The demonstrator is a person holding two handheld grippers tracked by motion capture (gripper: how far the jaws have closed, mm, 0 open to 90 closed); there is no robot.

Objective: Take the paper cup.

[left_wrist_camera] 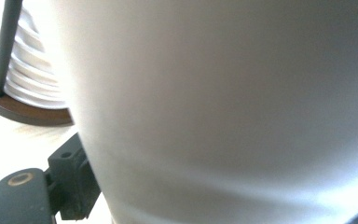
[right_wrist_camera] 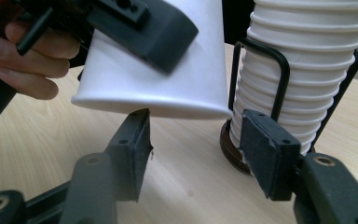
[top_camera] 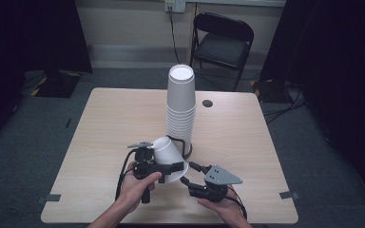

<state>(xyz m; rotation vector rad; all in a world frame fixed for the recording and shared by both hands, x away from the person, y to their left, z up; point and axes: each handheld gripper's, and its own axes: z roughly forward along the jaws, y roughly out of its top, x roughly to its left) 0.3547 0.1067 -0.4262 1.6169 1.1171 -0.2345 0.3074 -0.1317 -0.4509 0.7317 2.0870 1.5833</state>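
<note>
High view: left claw grips a single white cup, mouth down and tilted, held just above the counter right beside the cup stack; the stack stands mouth down in a wire holder near mid-counter; right claw sits close by, jaws spread, nothing in them; so one cup looks separated from the stack and in hand, not yet set down, and the tall stack is what remains, by my reading; black folding chair beyond the counter, well apart.

Left gripper view: cup wall is pressed close to the lens; stack ribs and the holder's dark base at left, near.

Right gripper view: own jaws stand apart and empty below the cup rim, one pad just under it; the left claw's jaw clamps the cup wall; the holder's wire loop and stack crowd the right jaw; tight room there.
</note>
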